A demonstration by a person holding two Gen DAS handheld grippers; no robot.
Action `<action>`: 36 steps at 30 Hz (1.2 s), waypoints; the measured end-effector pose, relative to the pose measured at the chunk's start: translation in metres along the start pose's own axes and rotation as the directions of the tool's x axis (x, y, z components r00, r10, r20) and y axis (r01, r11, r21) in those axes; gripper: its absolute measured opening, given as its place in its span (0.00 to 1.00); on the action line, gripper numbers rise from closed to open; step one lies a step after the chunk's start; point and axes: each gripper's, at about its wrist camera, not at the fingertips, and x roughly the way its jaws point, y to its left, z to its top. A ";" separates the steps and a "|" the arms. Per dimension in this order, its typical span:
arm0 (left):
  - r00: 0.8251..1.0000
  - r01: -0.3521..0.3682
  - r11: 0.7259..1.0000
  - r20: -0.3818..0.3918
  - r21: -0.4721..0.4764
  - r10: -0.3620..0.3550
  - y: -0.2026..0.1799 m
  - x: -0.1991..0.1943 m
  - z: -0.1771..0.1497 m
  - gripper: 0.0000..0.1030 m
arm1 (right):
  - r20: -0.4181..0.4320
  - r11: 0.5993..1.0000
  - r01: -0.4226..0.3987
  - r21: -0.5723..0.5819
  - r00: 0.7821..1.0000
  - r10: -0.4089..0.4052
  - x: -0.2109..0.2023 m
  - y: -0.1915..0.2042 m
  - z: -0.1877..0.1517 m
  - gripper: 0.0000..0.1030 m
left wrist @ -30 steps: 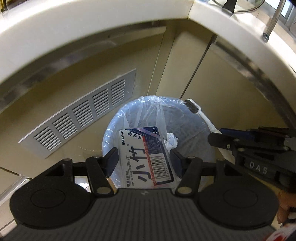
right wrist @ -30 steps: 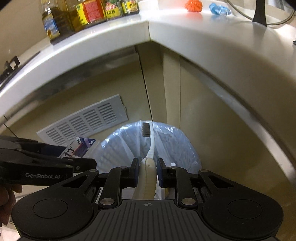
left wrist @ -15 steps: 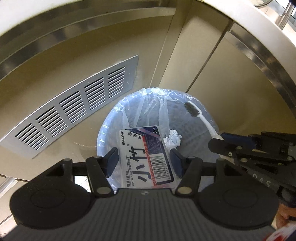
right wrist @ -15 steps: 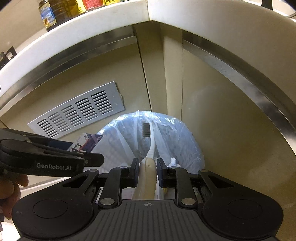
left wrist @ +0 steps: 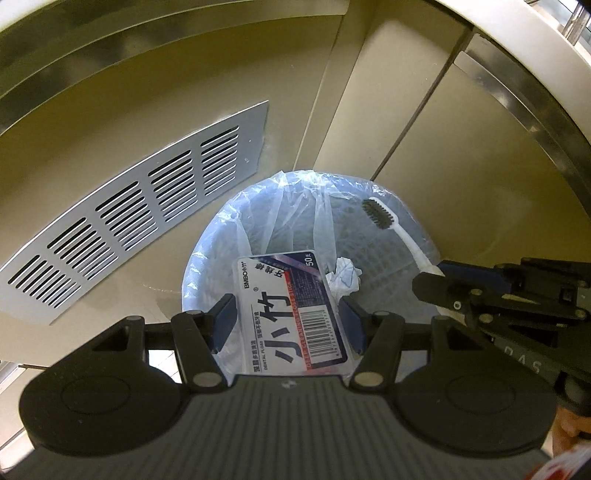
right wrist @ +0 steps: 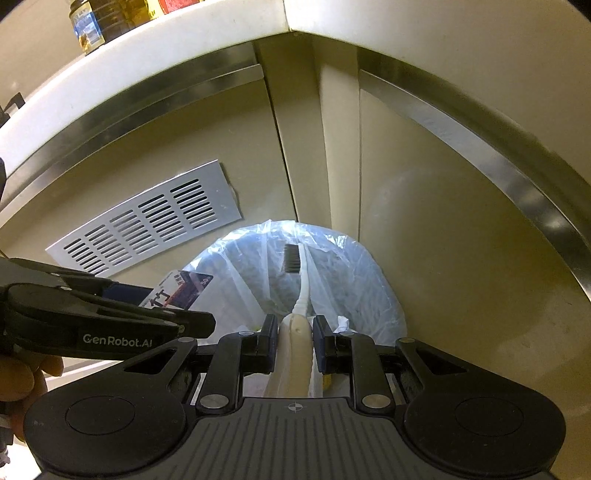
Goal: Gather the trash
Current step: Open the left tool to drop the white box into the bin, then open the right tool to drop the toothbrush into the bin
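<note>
A bin lined with a pale blue plastic bag stands in the corner of the cabinets. Directly above its near rim, my left gripper is shut on a flat dental floss packet, with a pad against each side edge. My right gripper is shut on the thick handle of a white toothbrush. The dark bristle head pokes out over the bin's opening. A crumpled white paper lies inside the bag.
A slotted metal vent grille sits in the cabinet front left of the bin. Beige cabinet doors meet behind it under a white counter edge. Bottles stand on the counter. A hand holds the left gripper.
Both grippers have come down toward the bin, which now looks larger. The counter top has slid out of the upper edge. Both grips are unchanged.
</note>
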 end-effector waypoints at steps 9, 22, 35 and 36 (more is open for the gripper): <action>1.000 -0.009 1.000 0.010 -0.003 0.009 -0.001 0.000 0.000 0.62 | -0.007 1.000 -0.002 0.009 1.000 0.002 0.002 -0.002 0.000 0.20; 0.999 -0.028 1.000 0.020 0.003 0.028 0.005 -0.011 -0.004 0.61 | -0.013 1.000 -0.017 0.026 1.000 0.018 0.006 0.001 -0.001 0.20; 0.999 -0.035 0.999 0.033 -0.004 0.035 0.006 -0.018 -0.006 0.61 | -0.014 0.999 -0.031 0.024 0.999 0.031 0.009 0.003 0.001 0.20; 0.999 -0.036 0.999 0.033 -0.006 0.036 0.007 -0.019 -0.006 0.61 | -0.012 0.999 -0.030 0.026 0.999 0.031 0.010 0.004 0.001 0.20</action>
